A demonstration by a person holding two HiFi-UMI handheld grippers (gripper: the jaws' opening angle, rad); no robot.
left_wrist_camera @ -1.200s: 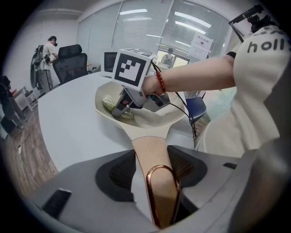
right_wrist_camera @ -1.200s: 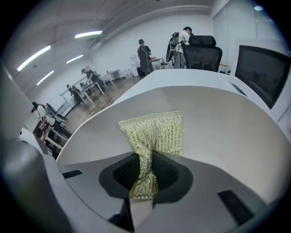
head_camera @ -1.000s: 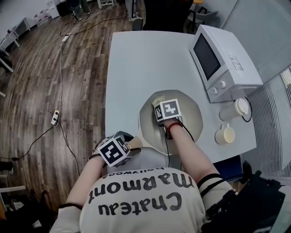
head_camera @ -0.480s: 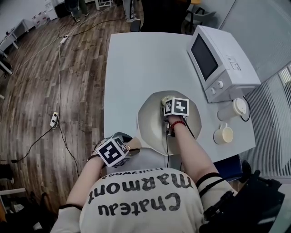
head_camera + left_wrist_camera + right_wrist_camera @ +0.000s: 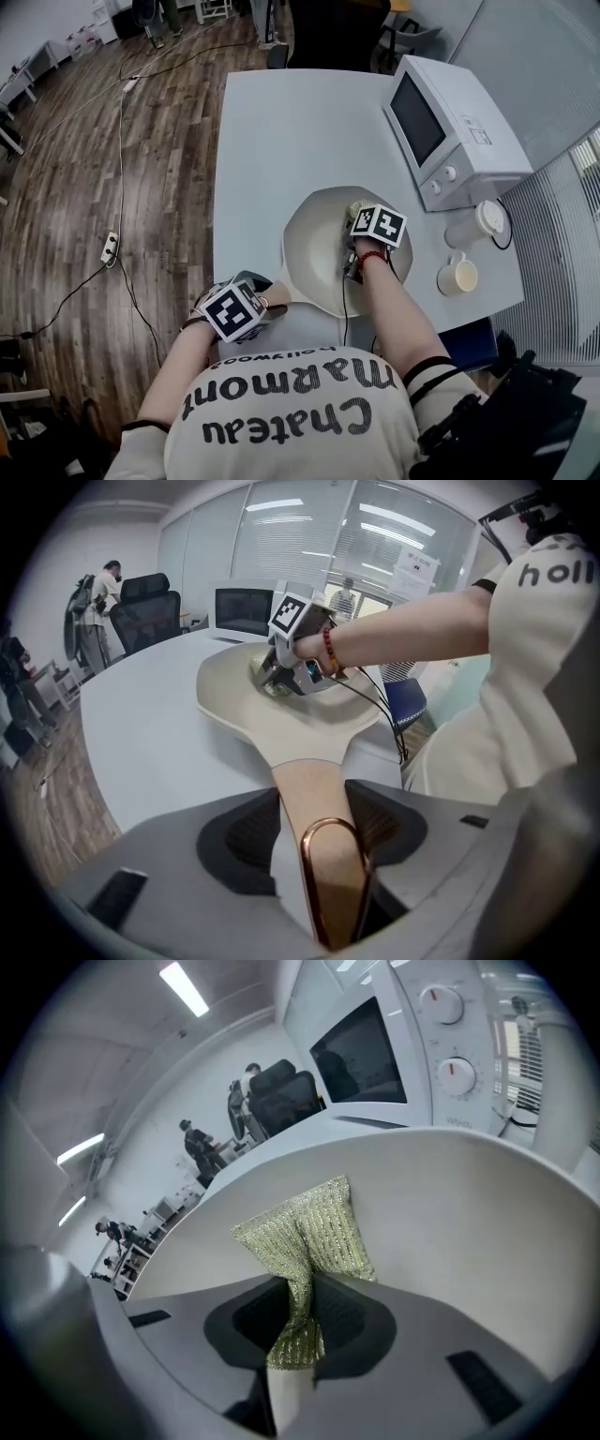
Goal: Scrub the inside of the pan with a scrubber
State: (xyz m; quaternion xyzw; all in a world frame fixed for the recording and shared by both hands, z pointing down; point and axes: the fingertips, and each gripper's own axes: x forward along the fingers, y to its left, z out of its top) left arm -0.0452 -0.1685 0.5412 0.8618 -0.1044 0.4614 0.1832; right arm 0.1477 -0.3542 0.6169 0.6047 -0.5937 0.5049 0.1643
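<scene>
From the head camera, my left gripper's (image 5: 314, 836) jaws and most of the pan handle (image 5: 317, 803) lay hidden beneath its marker cube (image 5: 232, 312). My right gripper's (image 5: 305, 1321) cube (image 5: 379, 225) covered most of the scrubber (image 5: 305, 1232). The handle's end vanished deep between my left jaws. Distant people (image 5: 192, 1143) were too small to make out.

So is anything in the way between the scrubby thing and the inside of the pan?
No, nothing visible. The scrubber, pinched in the jaws of the right gripper, lies right against the inner wall of the pan.
</scene>
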